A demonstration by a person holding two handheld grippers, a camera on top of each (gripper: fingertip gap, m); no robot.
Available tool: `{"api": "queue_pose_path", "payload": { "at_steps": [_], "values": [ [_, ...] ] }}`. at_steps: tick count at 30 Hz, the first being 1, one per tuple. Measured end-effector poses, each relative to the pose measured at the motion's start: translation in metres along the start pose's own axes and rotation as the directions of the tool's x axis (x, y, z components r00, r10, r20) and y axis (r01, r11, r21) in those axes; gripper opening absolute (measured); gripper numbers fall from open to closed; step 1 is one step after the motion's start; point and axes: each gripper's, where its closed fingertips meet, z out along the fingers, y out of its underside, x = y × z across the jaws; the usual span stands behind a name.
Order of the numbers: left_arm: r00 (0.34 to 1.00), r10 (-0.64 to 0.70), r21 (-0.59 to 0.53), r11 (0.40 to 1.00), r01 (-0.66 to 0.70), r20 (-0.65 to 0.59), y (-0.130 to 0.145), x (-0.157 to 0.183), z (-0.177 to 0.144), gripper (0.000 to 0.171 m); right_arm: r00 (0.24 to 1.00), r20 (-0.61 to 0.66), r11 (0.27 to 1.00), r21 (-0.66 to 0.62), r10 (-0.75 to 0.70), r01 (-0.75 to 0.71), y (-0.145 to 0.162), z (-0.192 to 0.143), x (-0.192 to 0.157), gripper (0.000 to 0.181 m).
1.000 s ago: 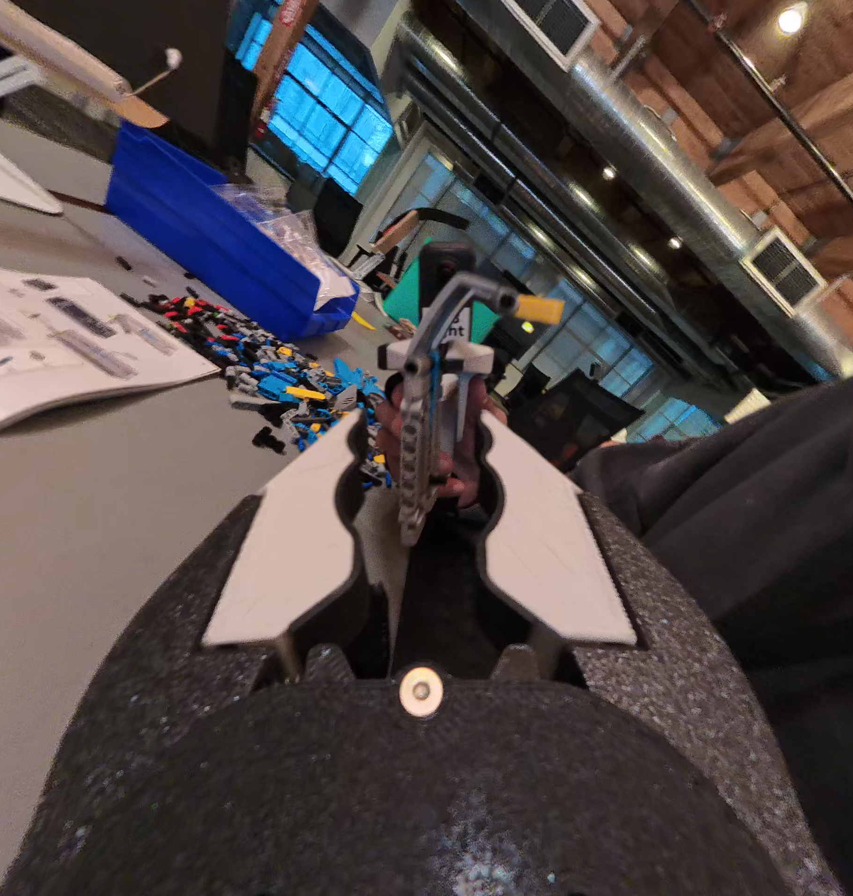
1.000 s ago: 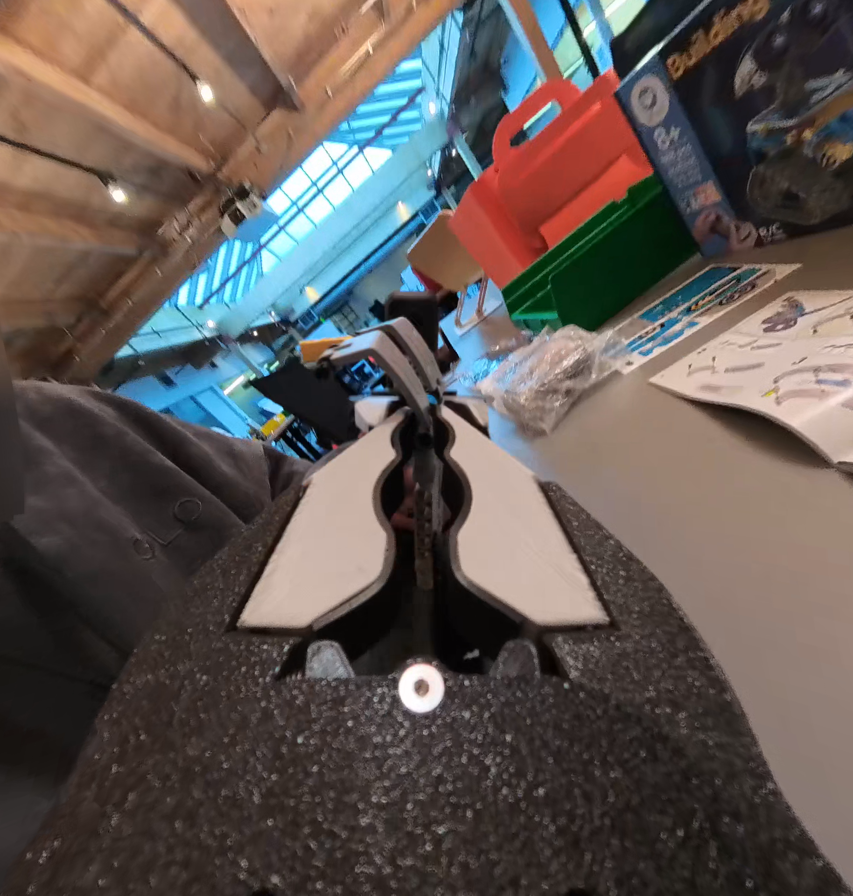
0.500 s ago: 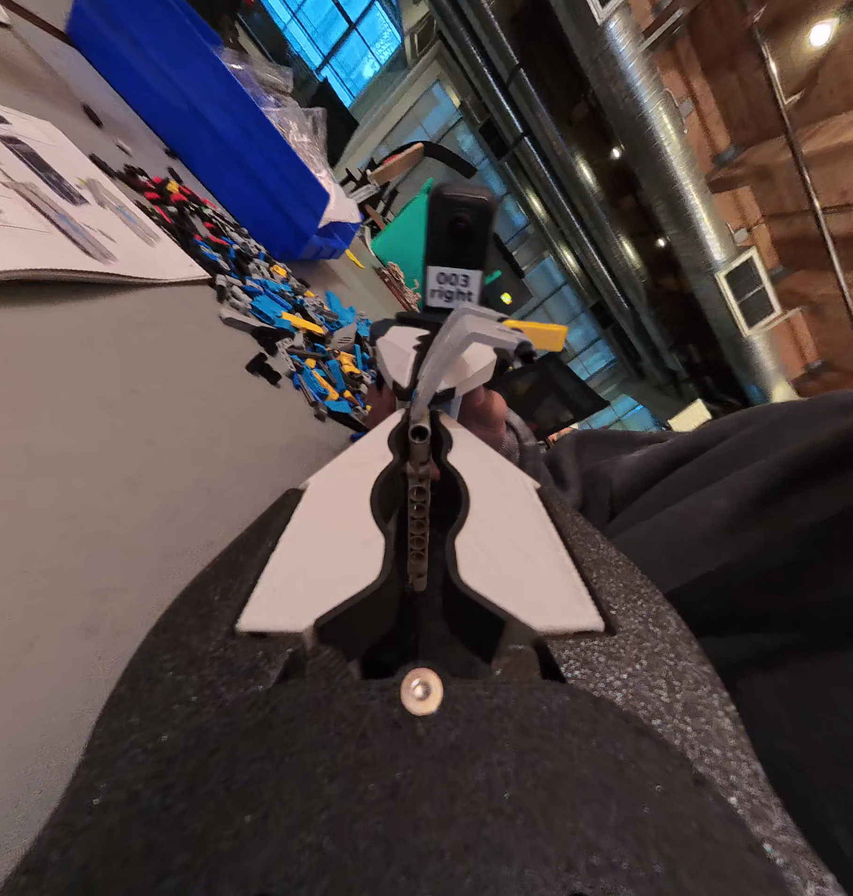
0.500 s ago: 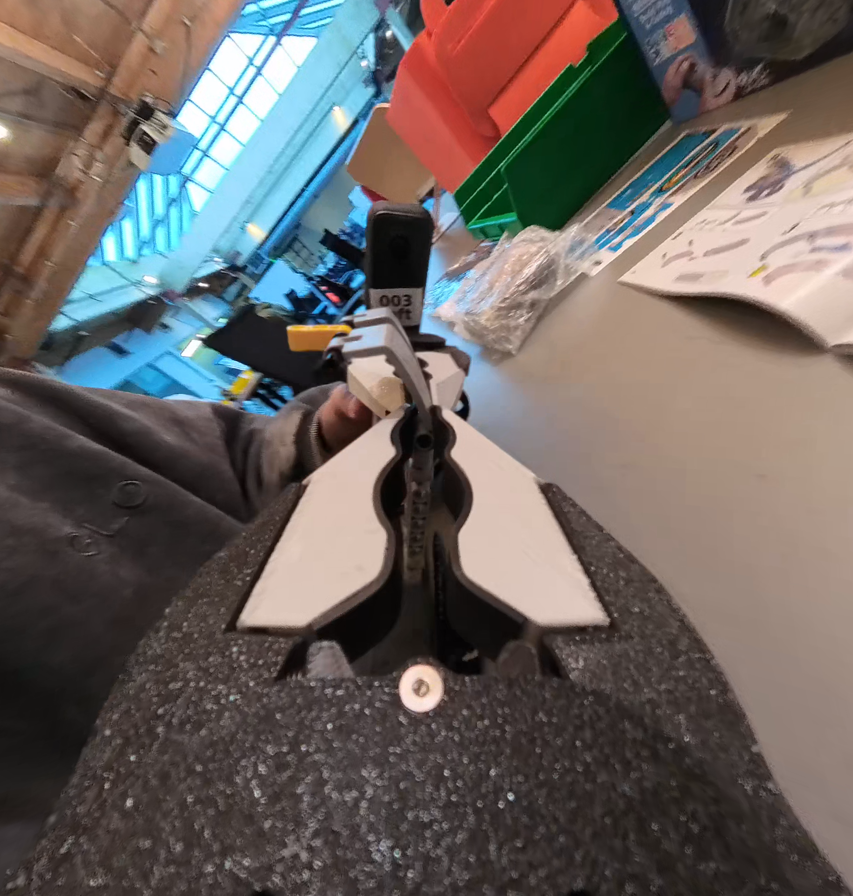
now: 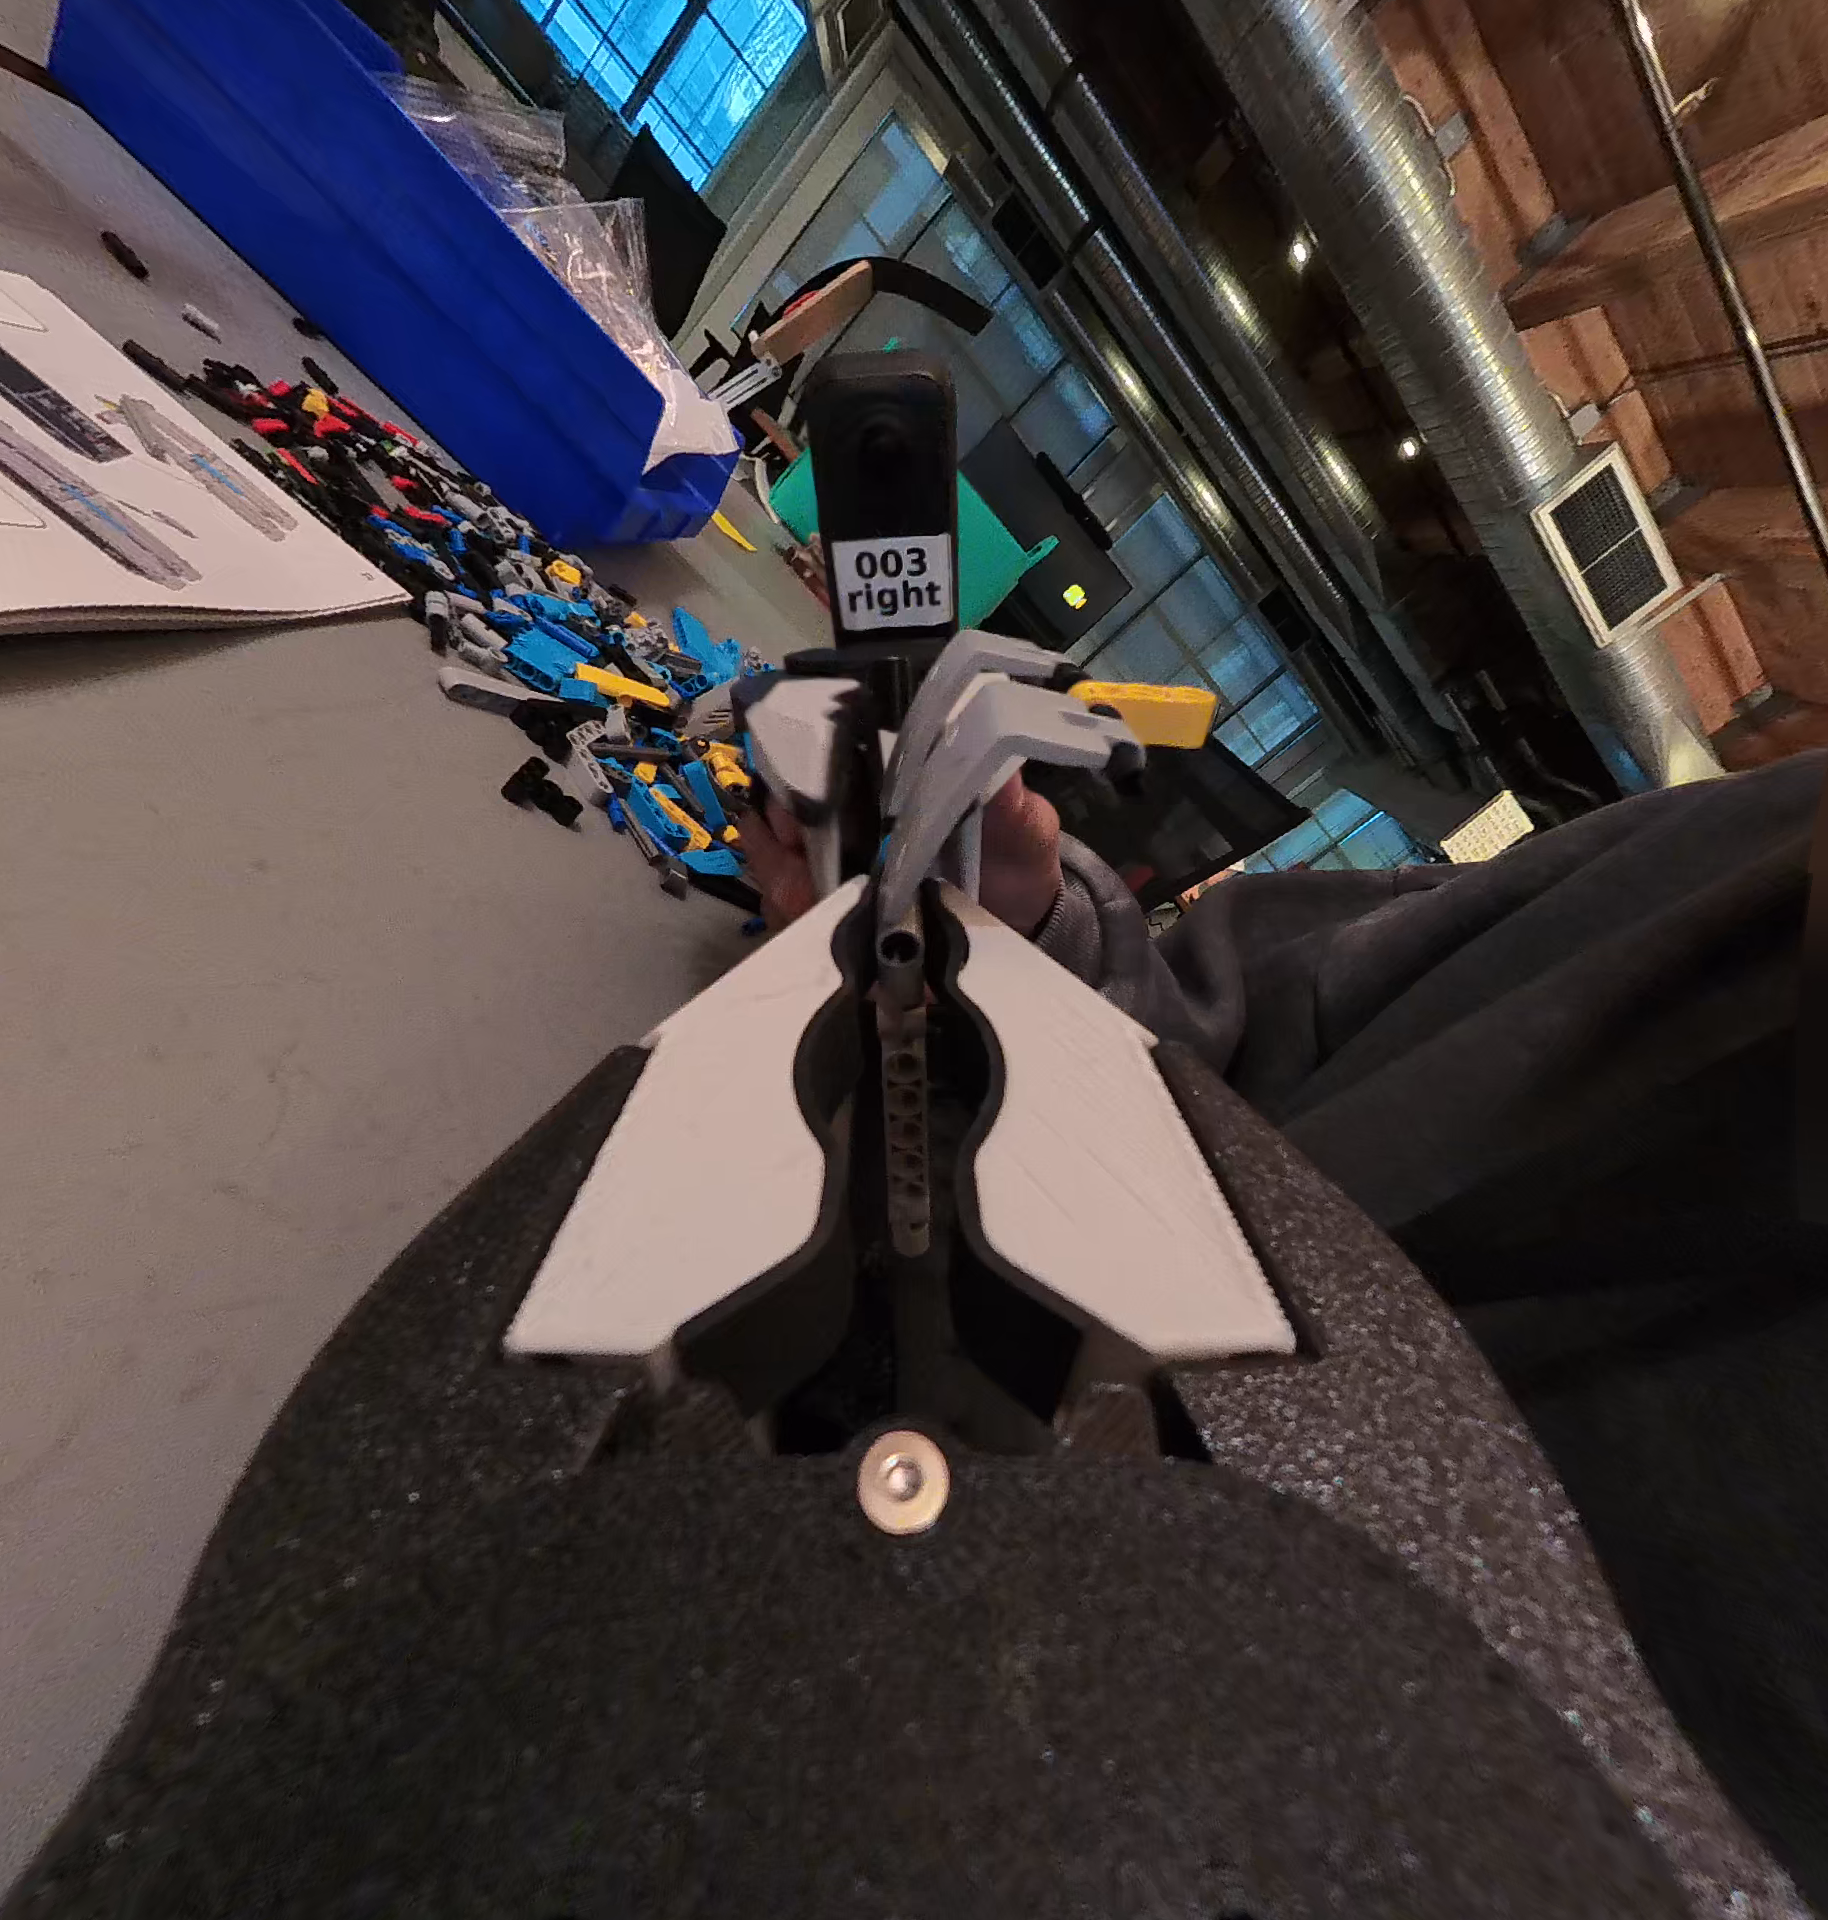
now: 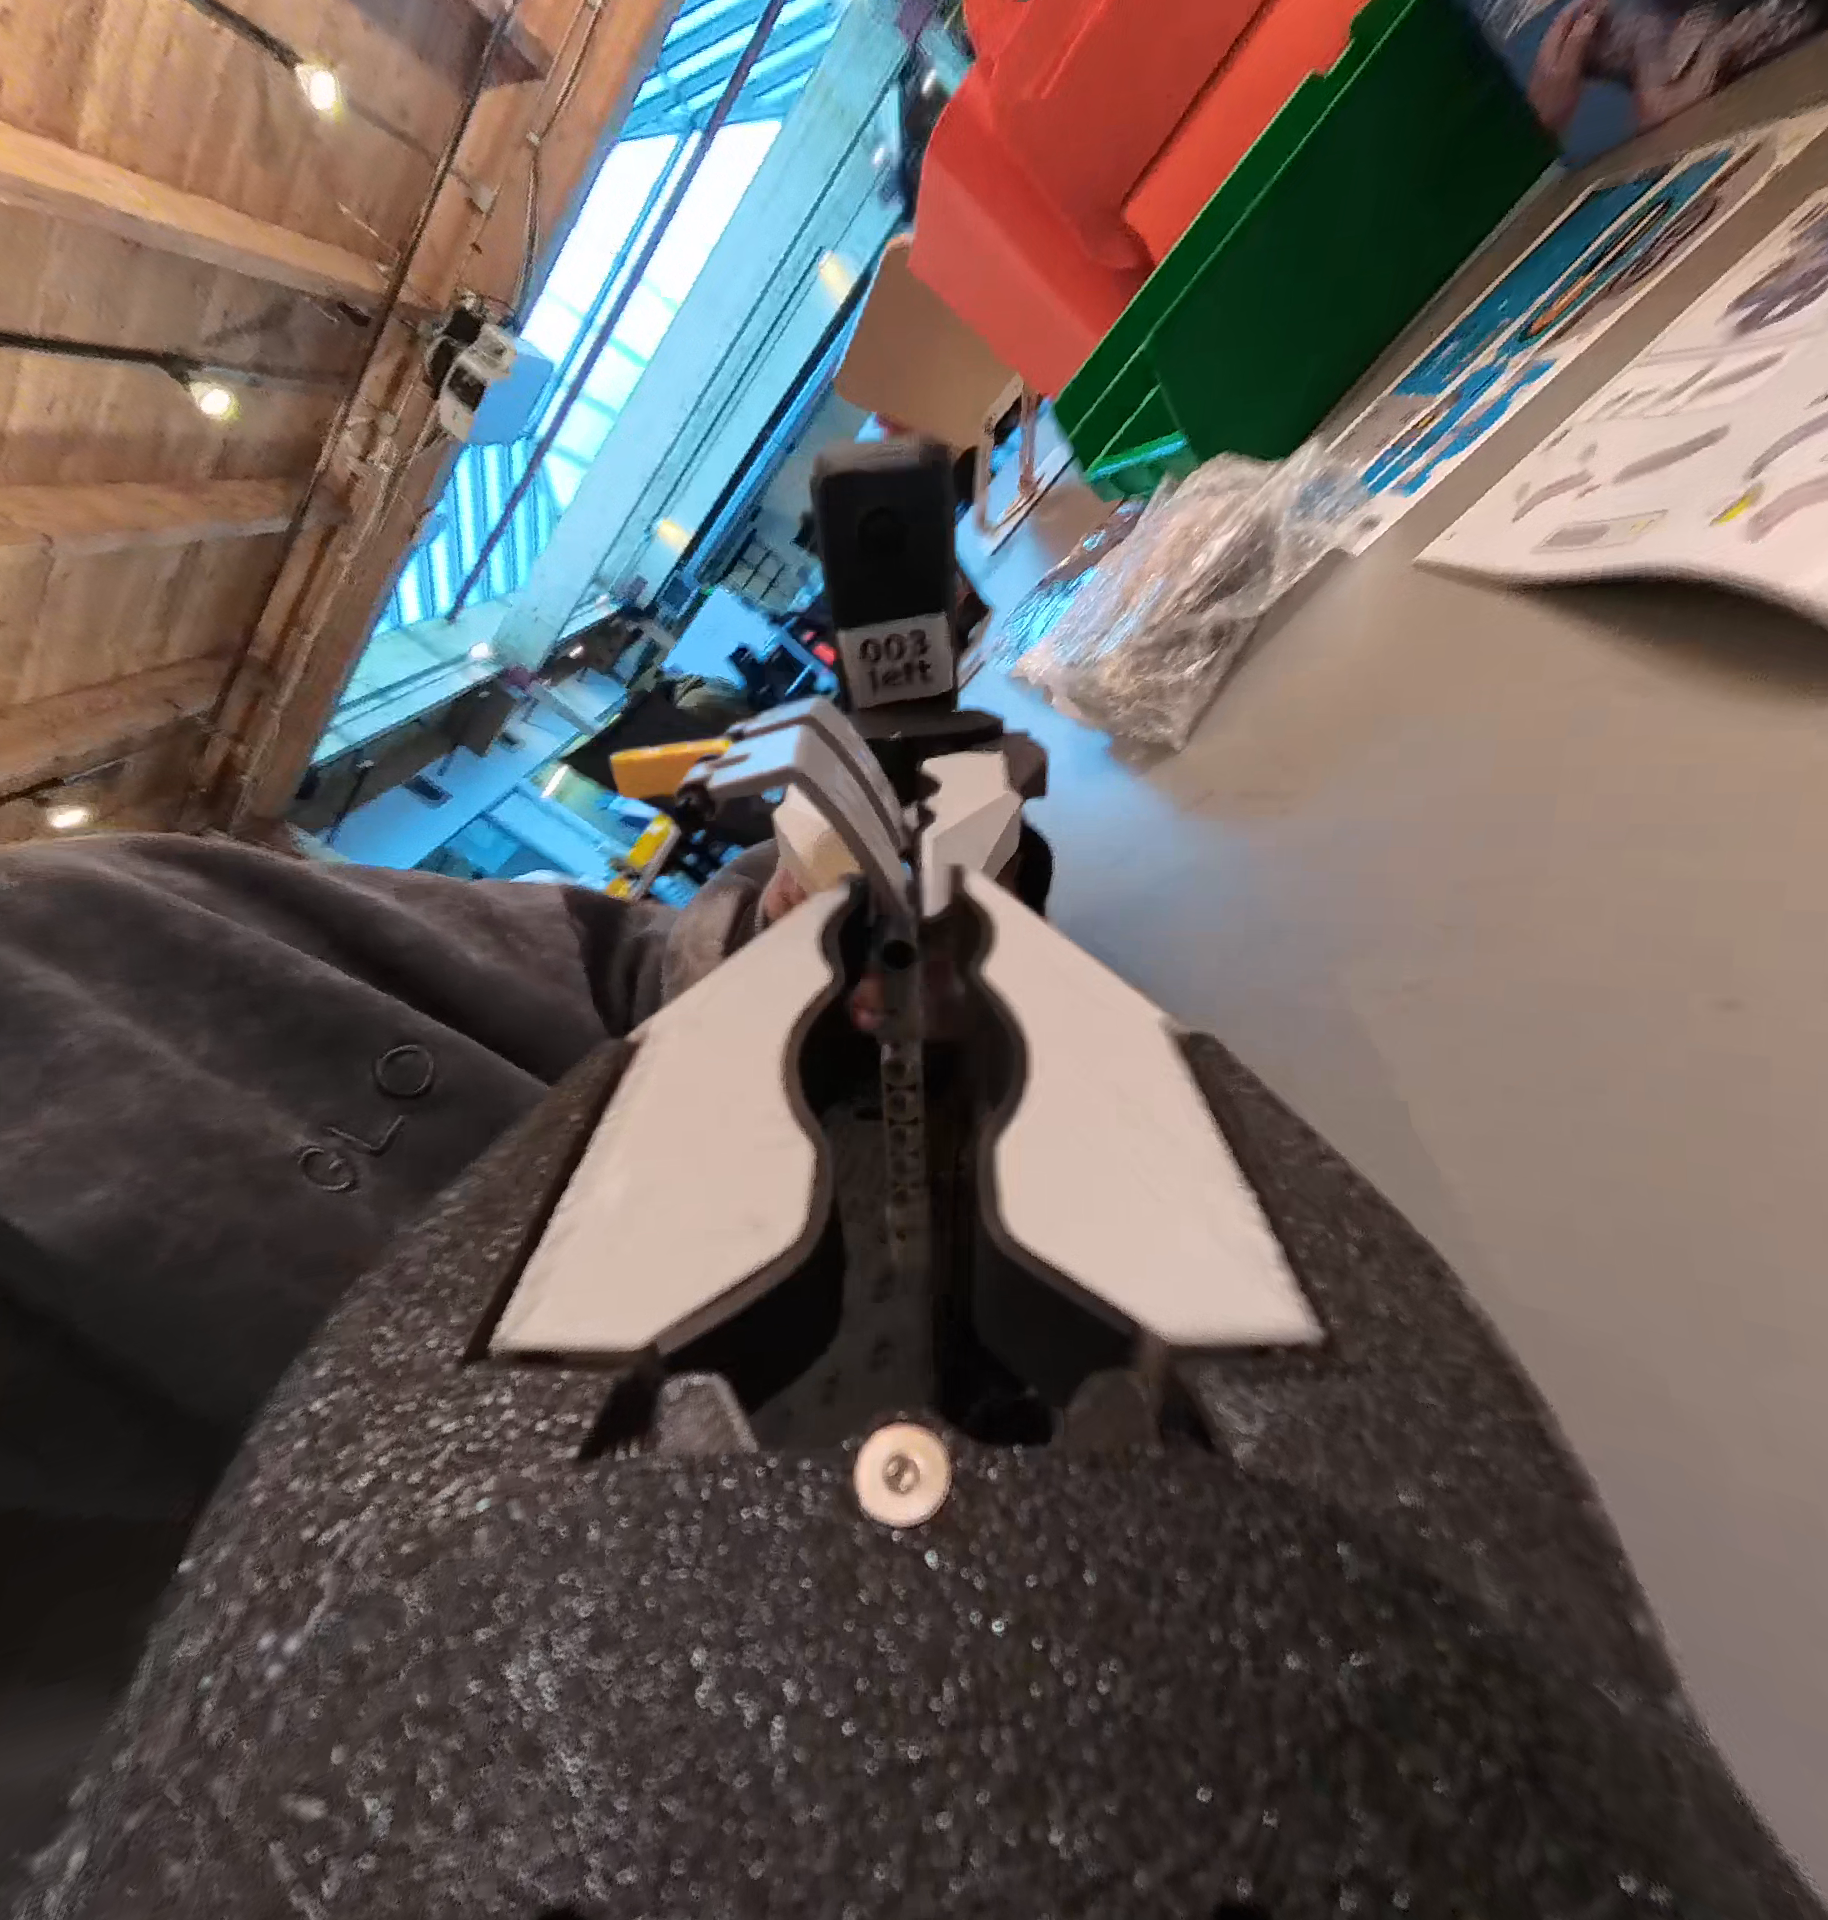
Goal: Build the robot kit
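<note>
Speckled black foam wraps the body of each gripper, and from it run two white, smooth wedge-shaped fingers with wavy black inner edges. The left gripper (image 5: 905, 914) has its fingers drawn nearly together on a thin grey beam (image 5: 908, 1101), a narrow bar with a row of round holes, pinched at the tips with its length lying back between the jaws. The right gripper (image 6: 902, 914) is closed the same way on a perforated grey beam (image 6: 902, 1101) of its own; whether these are two ends of one built piece I cannot tell. Both grippers meet tip to tip above the grey matte surface (image 5: 214, 935), probably so each can steady the assembly against the other. Just beyond the tips rises a bent grey angled part (image 5: 977, 727) carrying a yellow piece (image 5: 1149, 715), and a hand (image 5: 1014, 842) shows behind it. Farther off, in the left wrist view, a loose heap of small blue, black, yellow and red bricks (image 5: 536, 644) lies beside an open instruction booklet (image 5: 110, 499) and a blue bin (image 5: 370, 270). The right wrist view shows a crinkled clear bag (image 6: 1159, 603), printed sheets (image 6: 1720, 478), and green and orange bins (image 6: 1253, 312) beyond.
</note>
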Motion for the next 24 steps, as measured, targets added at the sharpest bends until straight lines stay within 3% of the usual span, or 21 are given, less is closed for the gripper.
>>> {"api": "queue_pose_path", "payload": {
  "at_steps": [1,3,10,13,17,24],
  "values": [
    [1.000,0.001,0.011,1.000,0.000,-0.007,-0.001,0.001,-0.001,0.004,1.000,-0.010,1.000,0.021,-0.011,0.011,-0.004,-0.003,0.000,0.026],
    [1.000,-0.001,0.014,1.000,0.001,-0.018,-0.002,0.003,-0.002,0.005,0.999,0.035,1.000,-0.001,-0.011,0.011,-0.001,-0.003,-0.007,0.006],
    [0.999,-0.016,0.041,0.999,0.015,0.033,-0.005,-0.005,-0.006,0.011,0.993,-0.050,0.994,-0.010,-0.106,0.106,-0.001,-0.002,-0.004,0.005],
    [0.998,-0.031,0.105,0.994,0.025,0.051,-0.013,-0.009,-0.015,0.011,0.992,-0.075,0.995,-0.026,-0.100,0.098,0.002,-0.001,0.001,0.006],
    [0.999,0.002,0.058,0.998,-0.005,0.052,-0.007,-0.006,-0.009,0.008,0.996,-0.053,0.996,-0.051,-0.077,0.074,0.009,0.005,0.000,0.006],
    [0.988,0.095,0.069,0.992,-0.104,0.121,-0.013,-0.007,-0.022,0.020,1.000,0.010,1.000,-0.019,0.007,-0.007,0.003,-0.002,-0.002,0.005]
  ]
}}
